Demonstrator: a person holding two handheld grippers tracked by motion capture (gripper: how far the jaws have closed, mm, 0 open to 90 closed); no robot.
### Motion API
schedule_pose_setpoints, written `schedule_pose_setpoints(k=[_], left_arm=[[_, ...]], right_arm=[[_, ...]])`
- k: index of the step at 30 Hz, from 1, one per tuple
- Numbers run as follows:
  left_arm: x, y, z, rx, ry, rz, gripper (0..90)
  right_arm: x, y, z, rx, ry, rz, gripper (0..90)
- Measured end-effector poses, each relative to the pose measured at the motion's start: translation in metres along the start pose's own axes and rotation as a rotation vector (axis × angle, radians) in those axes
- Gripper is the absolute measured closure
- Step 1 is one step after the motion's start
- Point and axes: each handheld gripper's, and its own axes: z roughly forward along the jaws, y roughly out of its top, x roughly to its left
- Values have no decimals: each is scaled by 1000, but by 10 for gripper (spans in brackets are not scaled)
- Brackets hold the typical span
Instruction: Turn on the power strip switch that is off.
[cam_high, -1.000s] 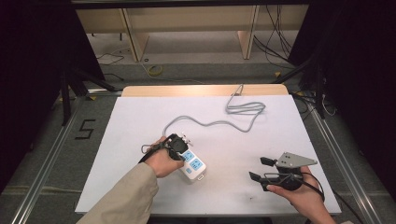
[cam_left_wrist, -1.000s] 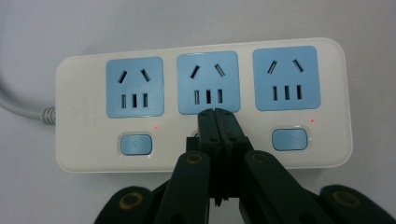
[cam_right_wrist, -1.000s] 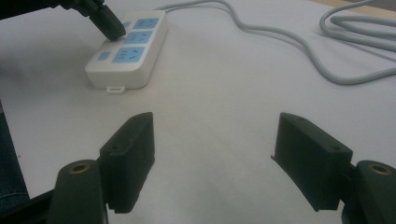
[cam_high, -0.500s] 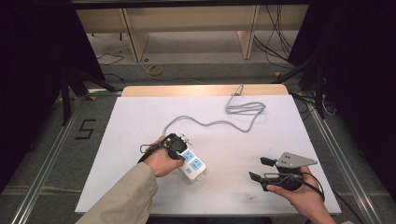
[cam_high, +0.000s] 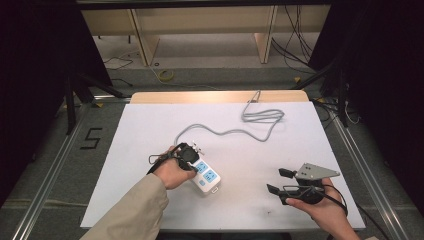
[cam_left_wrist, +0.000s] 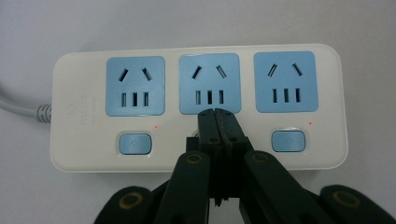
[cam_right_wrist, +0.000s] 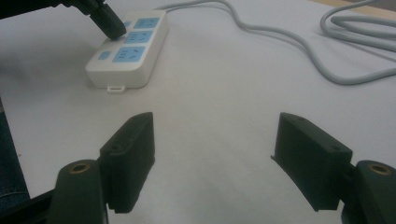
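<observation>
A white power strip with three blue sockets lies near the front middle of the white table top. Its grey cable snakes off to a loose coil at the back right. My left gripper is shut, with nothing between the jaws. In the left gripper view its closed tips rest on the power strip just below the middle socket and hide the middle switch; small red lights glow by the two outer switches. My right gripper stands open over bare table at the front right, its jaws wide apart and empty.
The coiled cable lies at the back right of the table. Wooden shelving stands beyond the far edge. A metal rail runs along the right side. A "5" mark sits on the floor at left.
</observation>
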Motion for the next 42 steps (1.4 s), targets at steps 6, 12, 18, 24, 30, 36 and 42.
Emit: schedule_pose_setpoints(k=[6, 12, 18, 24, 30, 36, 42], left_arm=[[0, 0, 0, -7, -2, -5, 900], [0, -1, 0, -11, 3, -2, 900], [0, -2, 0, -18, 0, -6, 900], [2, -2, -1, -28, -15, -19, 899], [2, -3, -1, -31, -12, -15, 899], [6, -5, -5, -46, -13, -44, 890], [8, -7, -14, -103, -1, -64, 807]], right_arm=[[0, 0, 0, 0, 0, 0, 292], [0, 0, 0, -1, 1, 0, 292], [0, 0, 0, -2, 2, 0, 292], [0, 0, 0, -1, 2, 1, 292], [0, 0, 0, -6, 2, 0, 292], [0, 0, 0, -7, 0, 0, 292], [0, 1, 0, -9, 2, 1, 292]])
